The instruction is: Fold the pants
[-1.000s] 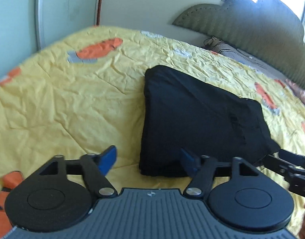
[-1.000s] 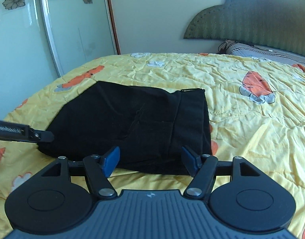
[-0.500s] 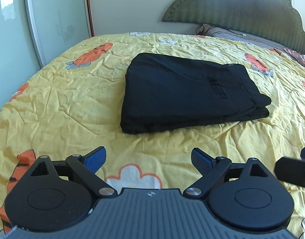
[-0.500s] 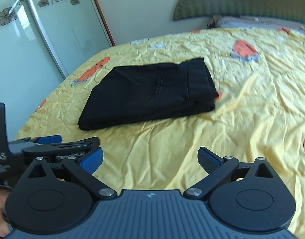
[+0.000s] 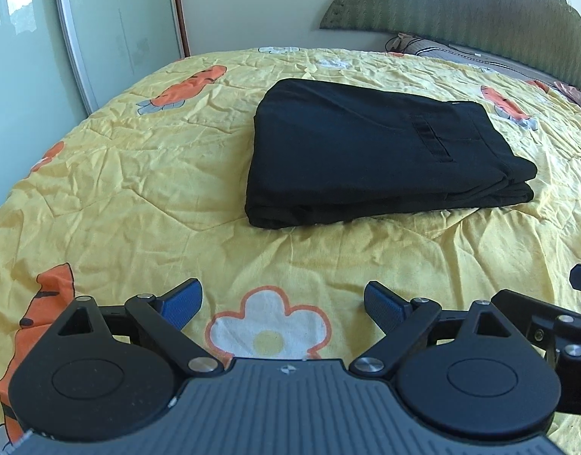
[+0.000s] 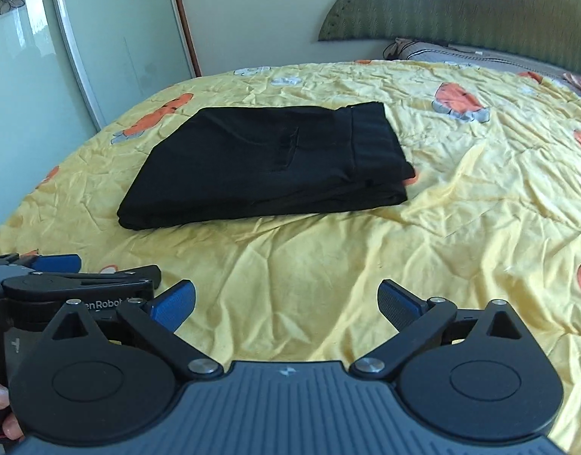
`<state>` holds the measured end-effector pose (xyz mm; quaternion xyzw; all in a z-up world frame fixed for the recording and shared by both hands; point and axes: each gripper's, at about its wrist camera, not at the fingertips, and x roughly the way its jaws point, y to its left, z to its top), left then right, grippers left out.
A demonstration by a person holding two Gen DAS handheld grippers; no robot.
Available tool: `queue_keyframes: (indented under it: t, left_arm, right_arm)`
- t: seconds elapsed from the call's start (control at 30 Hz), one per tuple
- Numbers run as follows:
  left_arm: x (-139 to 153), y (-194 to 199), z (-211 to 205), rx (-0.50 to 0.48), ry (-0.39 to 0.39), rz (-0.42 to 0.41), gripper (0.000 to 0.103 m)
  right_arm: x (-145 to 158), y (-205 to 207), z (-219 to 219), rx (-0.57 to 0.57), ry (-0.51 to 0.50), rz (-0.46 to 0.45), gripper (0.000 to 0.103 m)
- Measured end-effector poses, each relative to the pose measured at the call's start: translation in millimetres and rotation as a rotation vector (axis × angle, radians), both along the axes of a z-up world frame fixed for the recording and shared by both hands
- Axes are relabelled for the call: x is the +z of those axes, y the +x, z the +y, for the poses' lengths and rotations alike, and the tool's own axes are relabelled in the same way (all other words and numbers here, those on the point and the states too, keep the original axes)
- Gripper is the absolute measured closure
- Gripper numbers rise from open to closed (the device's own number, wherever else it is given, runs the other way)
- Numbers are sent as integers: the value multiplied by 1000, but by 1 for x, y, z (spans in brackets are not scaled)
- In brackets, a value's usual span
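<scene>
Black pants (image 5: pixel 370 155) lie folded into a flat stack on the yellow bedspread (image 5: pixel 146 174), also seen in the right wrist view as pants (image 6: pixel 267 167). My left gripper (image 5: pixel 283 303) hovers open over the bedspread, well short of the stack, nothing between its blue pads (image 5: pixel 182 301). My right gripper (image 6: pixel 286 305) is open too and empty, back from the pants. The left gripper's body (image 6: pixel 63 284) shows at the left edge of the right wrist view. Part of the right gripper (image 5: pixel 563 318) shows at the right edge of the left wrist view.
The bedspread carries orange carrot and white flower prints. A green padded headboard (image 5: pixel 461 3) and a pillow (image 5: pixel 453 51) are at the far end. Sliding glass wardrobe doors (image 6: pixel 63 49) stand on the left. A person's fingers (image 6: pixel 2 409) hold the left tool.
Both grippers have let go of the pants' near edge, opened wider and drawn back toward the foot of the bed. The pants stay folded and still.
</scene>
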<state>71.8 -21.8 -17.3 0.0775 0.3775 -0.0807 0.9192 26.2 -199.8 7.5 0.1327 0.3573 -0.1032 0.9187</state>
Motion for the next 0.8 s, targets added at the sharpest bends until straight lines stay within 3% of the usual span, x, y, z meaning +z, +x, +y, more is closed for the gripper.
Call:
queue_keyframes:
  t: [0.4,0.8]
  left_arm:
    - [-2,1,3,21,-8,2,9]
    - [-2,0,4,18,-3,3,8]
  right_arm:
    - [-2,1,7,9,-84,-2,0]
    - [-9,-3,1,-5,-71,8,0]
